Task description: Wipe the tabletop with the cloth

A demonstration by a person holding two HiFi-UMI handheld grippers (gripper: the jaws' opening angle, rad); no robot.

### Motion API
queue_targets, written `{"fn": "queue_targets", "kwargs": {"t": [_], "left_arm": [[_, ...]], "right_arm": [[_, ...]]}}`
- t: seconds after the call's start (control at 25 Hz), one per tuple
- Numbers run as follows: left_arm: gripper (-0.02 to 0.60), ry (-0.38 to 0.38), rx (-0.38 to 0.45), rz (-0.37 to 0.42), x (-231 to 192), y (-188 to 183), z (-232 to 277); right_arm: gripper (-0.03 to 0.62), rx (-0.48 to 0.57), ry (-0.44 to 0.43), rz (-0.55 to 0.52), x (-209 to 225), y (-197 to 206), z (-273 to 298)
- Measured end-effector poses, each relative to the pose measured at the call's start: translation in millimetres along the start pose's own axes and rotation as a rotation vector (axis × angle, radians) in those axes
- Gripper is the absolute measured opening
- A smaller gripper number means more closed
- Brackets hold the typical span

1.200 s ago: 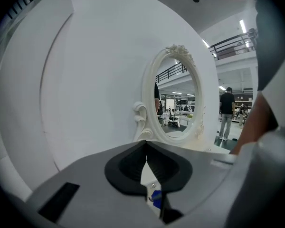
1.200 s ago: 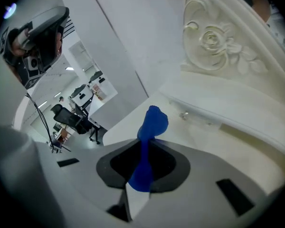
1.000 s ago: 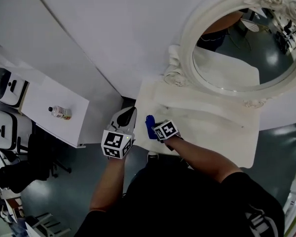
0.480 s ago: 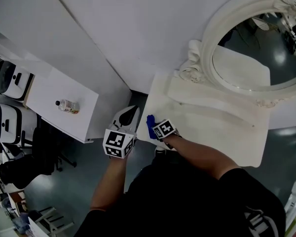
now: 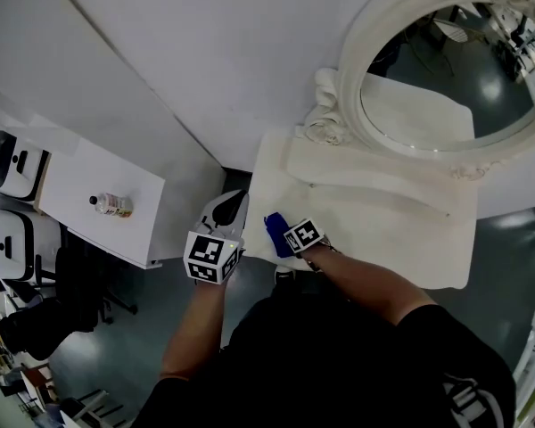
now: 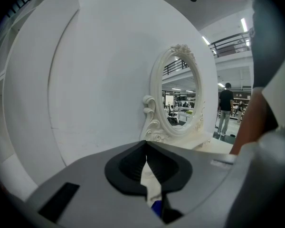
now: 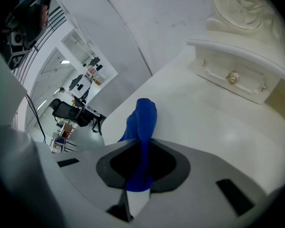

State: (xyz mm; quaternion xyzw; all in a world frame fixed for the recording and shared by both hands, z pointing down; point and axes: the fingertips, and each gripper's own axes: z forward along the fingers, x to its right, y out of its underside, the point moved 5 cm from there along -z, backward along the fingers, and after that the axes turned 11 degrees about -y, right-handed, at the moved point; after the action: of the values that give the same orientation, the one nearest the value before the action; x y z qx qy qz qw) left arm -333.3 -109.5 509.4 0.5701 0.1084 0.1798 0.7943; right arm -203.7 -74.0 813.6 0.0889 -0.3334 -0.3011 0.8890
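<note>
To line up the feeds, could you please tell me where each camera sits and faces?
Head view: on the person's head, looking steeply down at the dressing table; both forearms, left tongs, right tongs show.
Left gripper view: on the left tongs, facing the oval mirror; its shut jaws show.
Right gripper view: on the right tongs, looking across the tabletop; its jaws clamp the blue cloth.
Shared: head and left gripper views show the mirror.
</note>
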Motion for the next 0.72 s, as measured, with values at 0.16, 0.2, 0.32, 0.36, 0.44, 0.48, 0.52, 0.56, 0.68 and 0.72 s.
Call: {"fn": "queue_targets", "kwargs": {"t": [0.16, 0.2, 0.32, 0.36, 0.44, 0.48, 0.52, 0.56, 0.68, 0.72], "left_arm": [[0.014, 0.046, 0.002, 0.014, 24.6, -6.3, 16.0], [0.014, 0.059, 0.001, 0.017, 32.0, -8.0, 20.2], [0.014, 0.103, 0.004, 0.029, 58.2, -13.7, 34.3], [0.014, 0.118, 0.006, 0.034, 67.5, -16.0, 39.8], [0.014, 0.147, 0.012, 0.044, 85.3, -21.6, 50.9], [0.014, 0.16, 0.015, 0.049, 93.6, -24.6, 56.2], [0.014, 0.172, 0.019, 0.053, 101.6, -27.7, 61.4], [0.014, 0.183, 0.023, 0.056, 109.7, -30.9, 66.5], [0.014, 0.218, 0.035, 0.067, 135.5, -40.5, 81.4], [0.014, 0.23, 0.038, 0.071, 145.1, -43.1, 86.4]], "right_arm": [[0.042, 0.008, 0.031, 0.025, 23.3, 24.7, -26.0], [0.043, 0.014, 0.041, 0.037, 29.7, 31.3, -33.4], [0.043, 0.04, 0.07, 0.081, 49.9, 51.8, -56.5], [0.043, 0.048, 0.079, 0.096, 56.6, 58.7, -64.4], [0.043, 0.06, 0.098, 0.126, 69.7, 73.4, -80.4], [0.043, 0.064, 0.108, 0.14, 76.3, 81.2, -88.6], [0.043, 0.07, 0.118, 0.154, 83.2, 89.2, -97.0], [0.043, 0.077, 0.129, 0.169, 90.5, 97.4, -105.6], [0.043, 0.106, 0.162, 0.221, 113.4, 122.8, -133.6], [0.043, 0.118, 0.173, 0.239, 121.3, 132.0, -142.9]]}}
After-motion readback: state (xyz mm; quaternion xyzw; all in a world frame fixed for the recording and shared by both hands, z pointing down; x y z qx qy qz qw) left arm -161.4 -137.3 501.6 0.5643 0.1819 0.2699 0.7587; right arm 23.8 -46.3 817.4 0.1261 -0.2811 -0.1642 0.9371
